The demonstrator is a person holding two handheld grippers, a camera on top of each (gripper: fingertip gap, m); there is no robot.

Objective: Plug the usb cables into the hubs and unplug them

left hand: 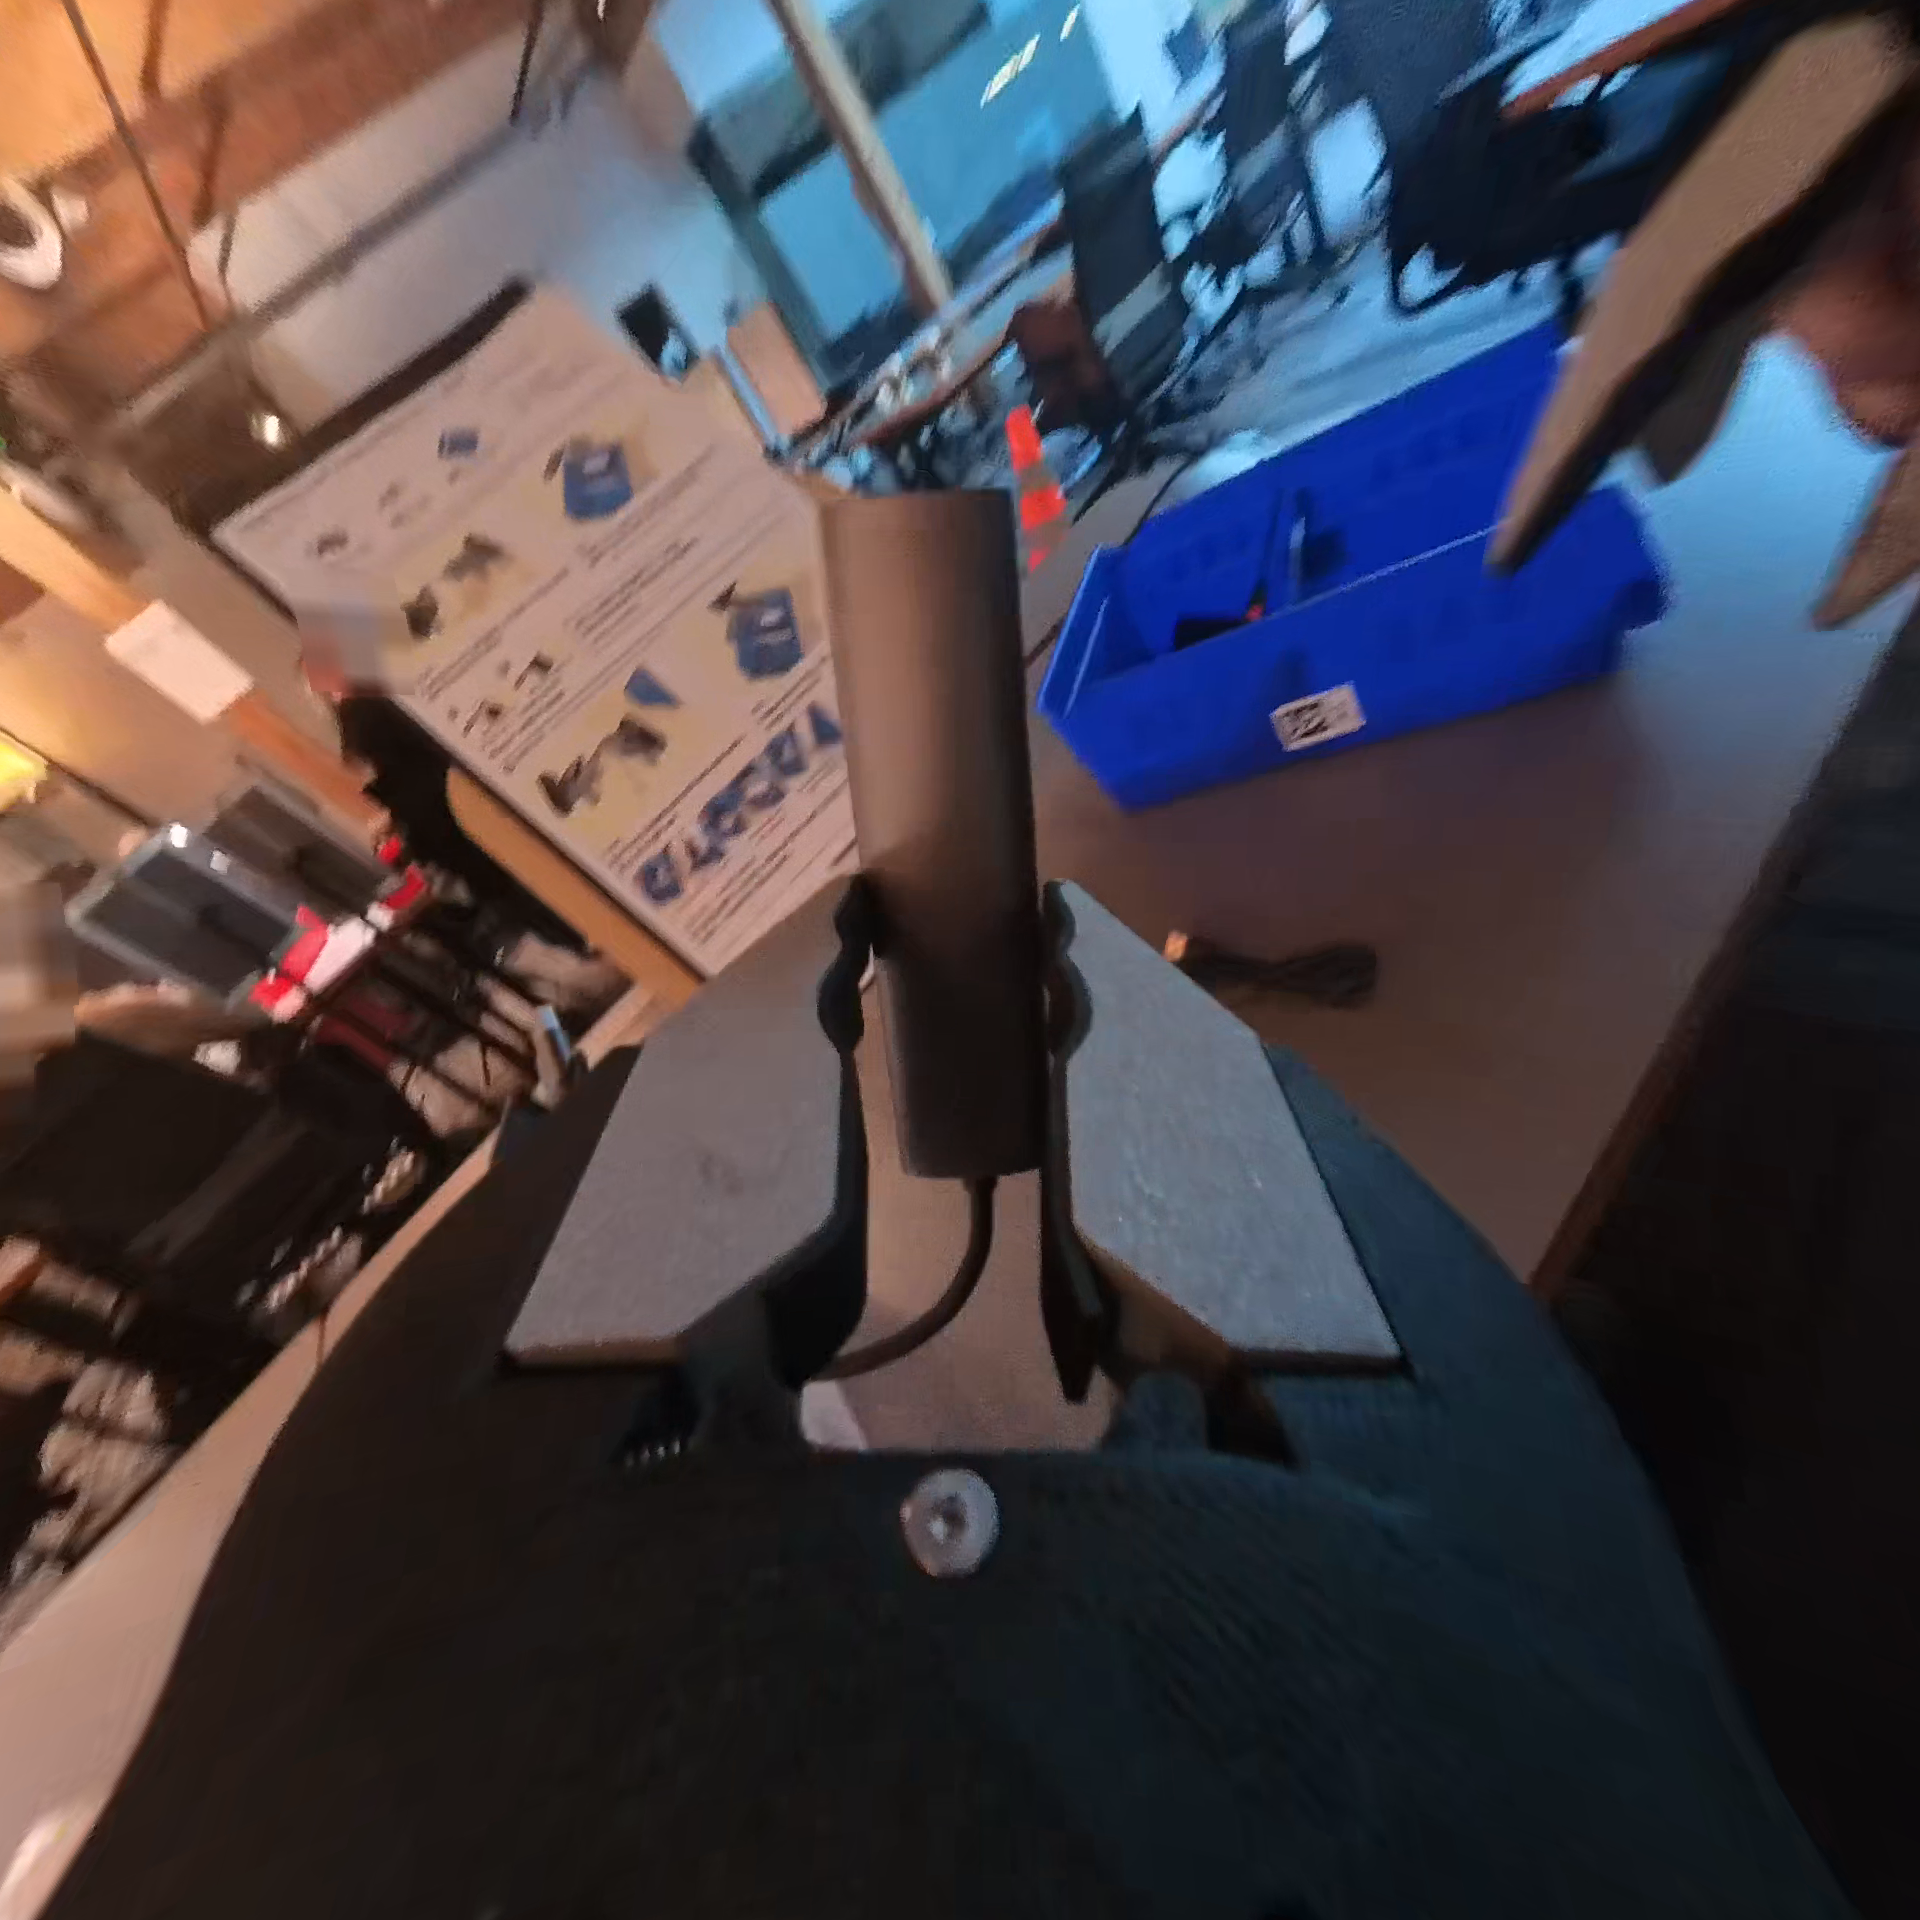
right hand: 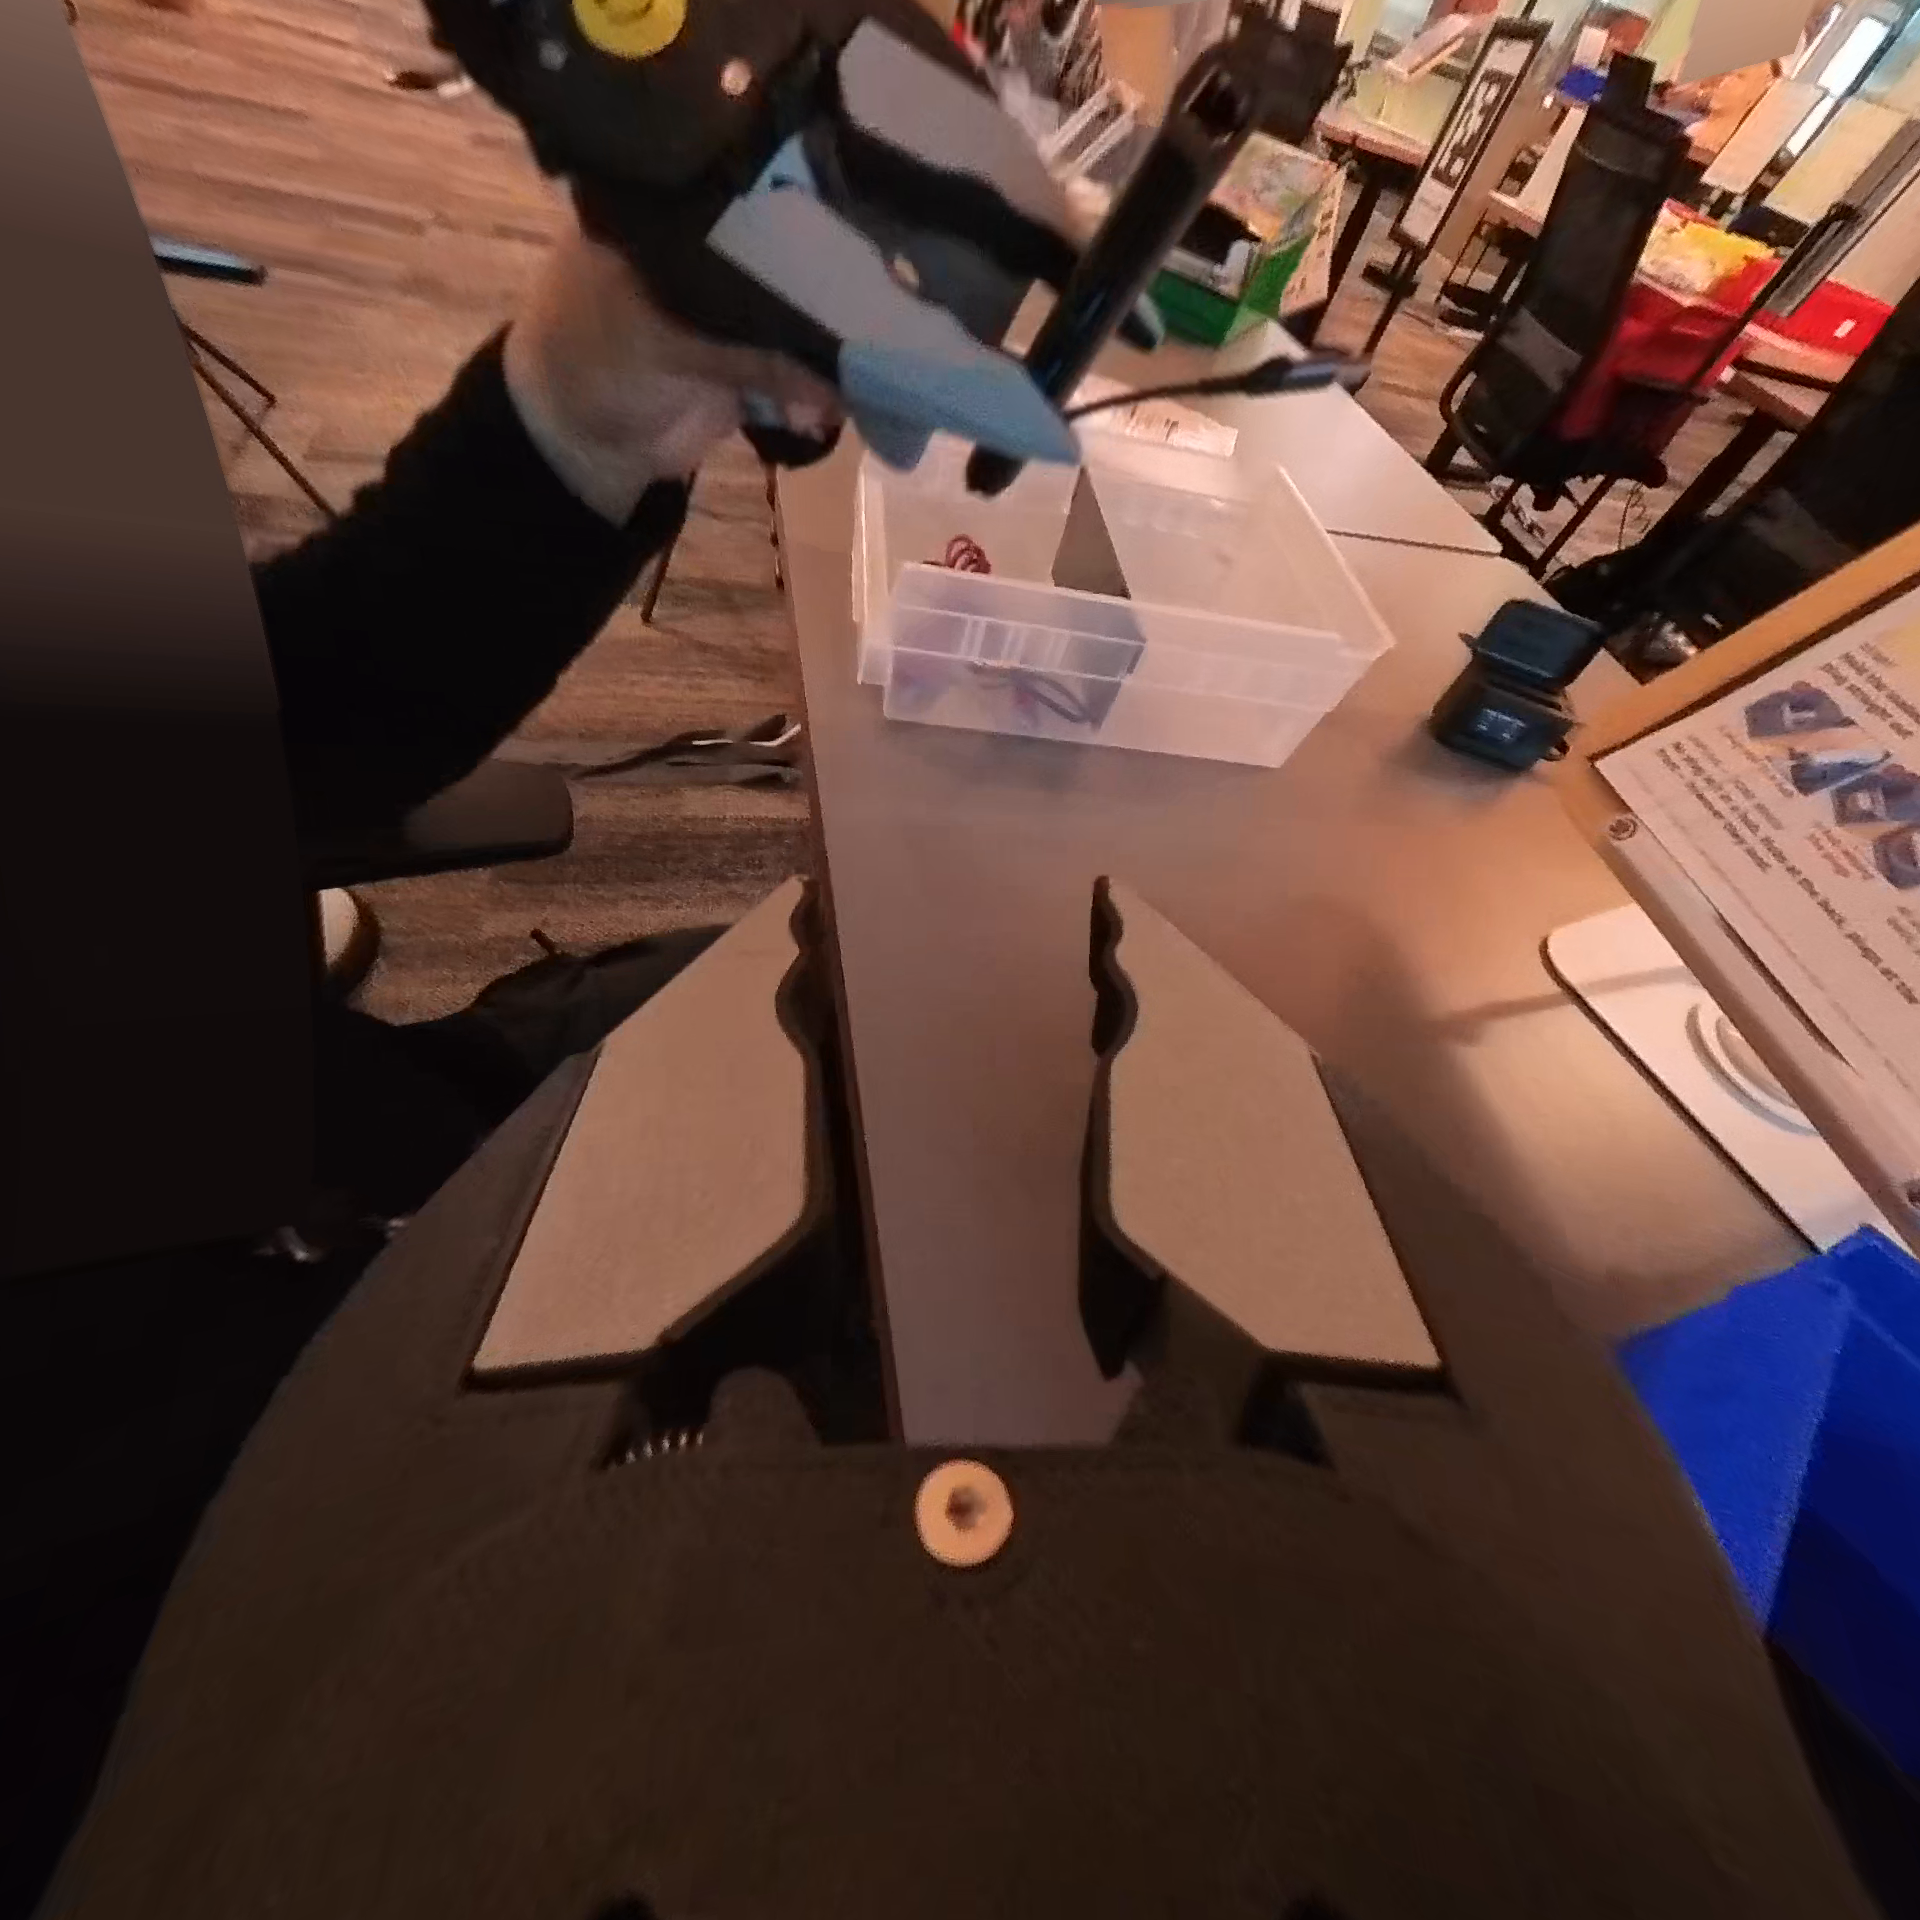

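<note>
A: Start on the left. What is the left claw (left hand: 951, 940) doing?

B: It is clamped on a long dark grey hub (left hand: 930, 821). The hub stands up between the two pads, lifted above the table (left hand: 1455, 1039), with its thin dark lead (left hand: 940, 1288) curling out of its lower end, down between the fingers.

A: And from the other camera?

B: The same claw (right hand: 1049, 405) shows at upper left, held in a hand (right hand: 623, 405) in a dark sleeve. The hub (right hand: 1132, 218) sticks up slantwise from it, and its lead ends in a plug (right hand: 1304, 376) hanging free in the air.

A: What lies on the table?

B: Below that claw sits a clear plastic bin (right hand: 1195, 665) with some reddish wires inside. Further right there is a small black box (right hand: 1507, 675), then an instruction sheet (right hand: 1787, 831) on a board at the table's edge. In the left view a coiled black cable (left hand: 1283, 971) lies on the table just right of the claw, and behind it a blue bin (left hand: 1351, 644).

A: And the right claw?

B: The right claw (right hand: 951, 997) is spread wide with nothing between its pads, hovering over bare table. A corner of the blue bin (right hand: 1797, 1434) sits at its right.
</note>
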